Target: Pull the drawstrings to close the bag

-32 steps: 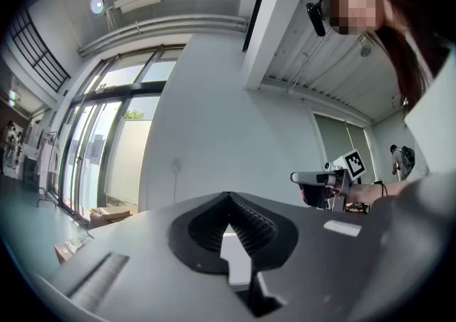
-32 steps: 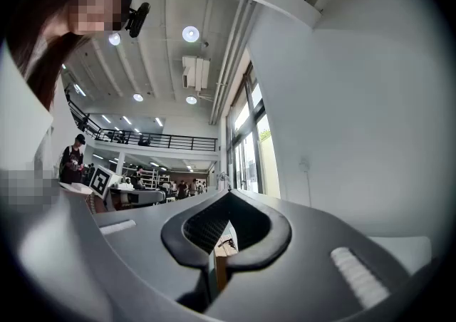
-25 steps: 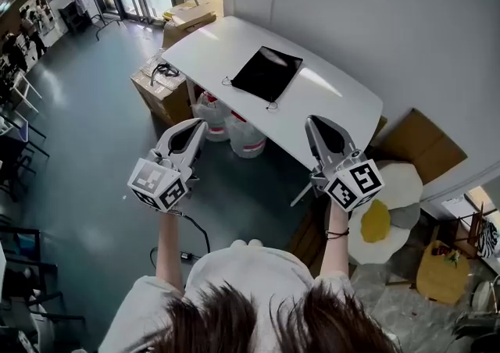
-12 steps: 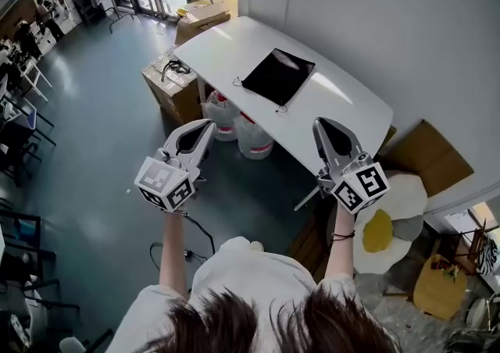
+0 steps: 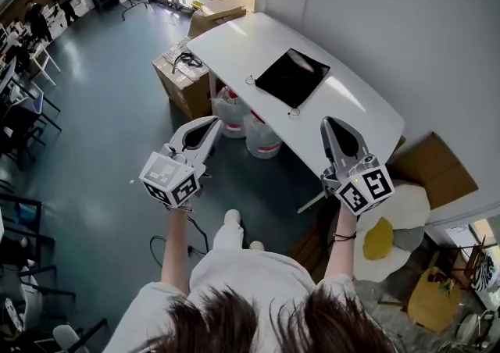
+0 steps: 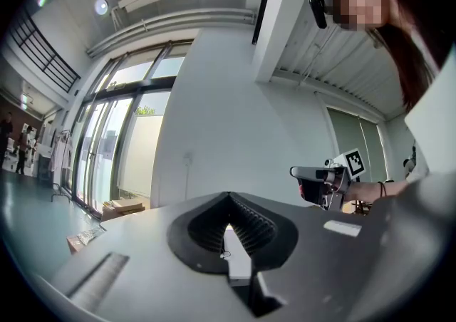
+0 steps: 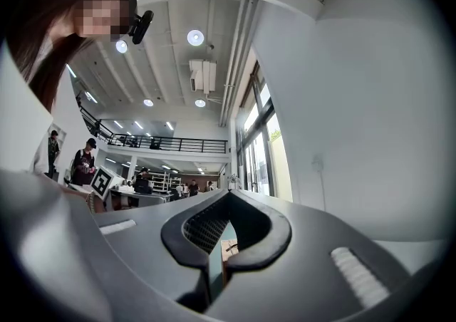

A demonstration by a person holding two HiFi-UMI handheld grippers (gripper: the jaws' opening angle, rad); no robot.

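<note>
Bag (image 5: 293, 76), flat black square, on glossy table (image 5: 353, 109)

The person holds both arms out in front of the body, the bare left forearm (image 5: 176, 244) and right forearm (image 5: 338, 256) running forward side by side. The left gripper (image 5: 212, 123) points away from the body, about level, with its jaws pressed together and nothing between them. The right gripper (image 5: 329, 121) also points forward, tipped slightly upward, and its jaws are likewise closed and empty. The two grippers sit well apart at about the same reach. The left marker cube (image 5: 169, 180) and right marker cube (image 5: 364, 187) face up toward the head. A dark band (image 5: 341, 235) circles the right wrist.
</note>
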